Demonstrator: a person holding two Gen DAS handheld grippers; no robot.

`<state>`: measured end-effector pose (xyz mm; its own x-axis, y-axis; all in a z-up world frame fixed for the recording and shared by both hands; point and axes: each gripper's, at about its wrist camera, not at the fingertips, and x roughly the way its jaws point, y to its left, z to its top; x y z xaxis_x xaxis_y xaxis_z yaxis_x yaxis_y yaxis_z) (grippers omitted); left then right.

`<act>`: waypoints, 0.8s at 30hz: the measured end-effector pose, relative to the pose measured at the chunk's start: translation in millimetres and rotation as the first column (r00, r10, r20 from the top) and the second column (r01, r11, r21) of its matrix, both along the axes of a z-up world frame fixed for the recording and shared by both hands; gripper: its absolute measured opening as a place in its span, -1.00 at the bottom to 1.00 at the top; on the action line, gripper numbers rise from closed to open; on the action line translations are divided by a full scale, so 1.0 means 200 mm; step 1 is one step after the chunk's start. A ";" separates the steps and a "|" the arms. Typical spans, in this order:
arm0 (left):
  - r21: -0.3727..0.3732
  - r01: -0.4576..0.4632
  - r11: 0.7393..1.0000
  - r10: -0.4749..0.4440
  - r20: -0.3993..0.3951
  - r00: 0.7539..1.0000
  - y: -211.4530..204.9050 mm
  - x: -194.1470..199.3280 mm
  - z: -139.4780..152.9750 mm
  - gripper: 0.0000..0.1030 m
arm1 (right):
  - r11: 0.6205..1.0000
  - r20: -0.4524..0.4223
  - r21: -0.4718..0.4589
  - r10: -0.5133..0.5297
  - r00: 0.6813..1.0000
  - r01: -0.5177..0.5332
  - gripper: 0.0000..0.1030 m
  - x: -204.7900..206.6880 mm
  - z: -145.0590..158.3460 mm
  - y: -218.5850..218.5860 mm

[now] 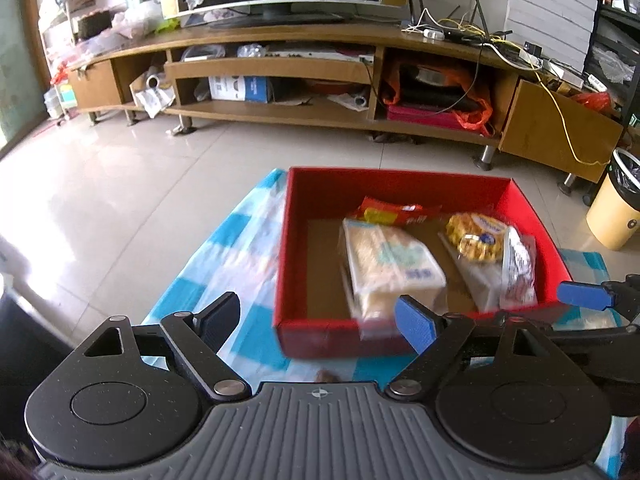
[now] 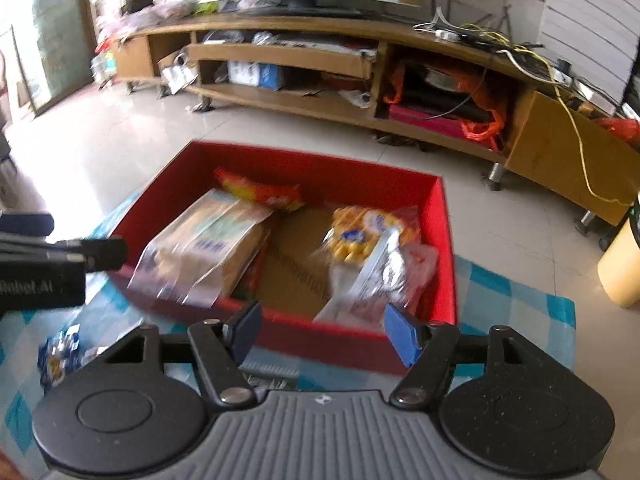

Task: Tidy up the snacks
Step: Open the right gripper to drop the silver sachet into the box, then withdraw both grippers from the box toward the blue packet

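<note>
A red box (image 1: 320,196) (image 2: 446,248) stands on a blue-and-white checked cloth (image 1: 240,248) (image 2: 512,292). Inside lie a pale cracker pack (image 1: 390,266) (image 2: 212,248), a red-and-yellow snack packet (image 1: 390,212) (image 2: 260,192), a bag of yellow cookies (image 1: 476,236) (image 2: 360,236) and a clear wrapper (image 1: 518,268) (image 2: 376,280). My left gripper (image 1: 318,322) hangs open before the box's near wall, at its left corner. My right gripper (image 2: 325,333) is open at the near wall, nothing between its pads. A small blue-and-yellow packet (image 2: 56,360) lies on the cloth, left of the box.
A long wooden TV stand (image 1: 280,68) (image 2: 288,56) with cluttered shelves and cables runs along the back. A yellow bin (image 1: 614,208) (image 2: 622,268) stands on the tiled floor at right. The left gripper's body (image 2: 44,276) juts in at the left of the right wrist view.
</note>
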<state>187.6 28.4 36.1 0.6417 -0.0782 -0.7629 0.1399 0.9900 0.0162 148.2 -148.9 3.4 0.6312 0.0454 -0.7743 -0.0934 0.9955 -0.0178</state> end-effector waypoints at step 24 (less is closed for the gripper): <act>-0.229 -0.324 0.918 0.252 -0.293 0.922 0.58 -0.16 -0.18 0.78 | 0.996 -0.111 0.084 -0.001 0.994 0.010 0.42 -0.11 -0.07 -0.13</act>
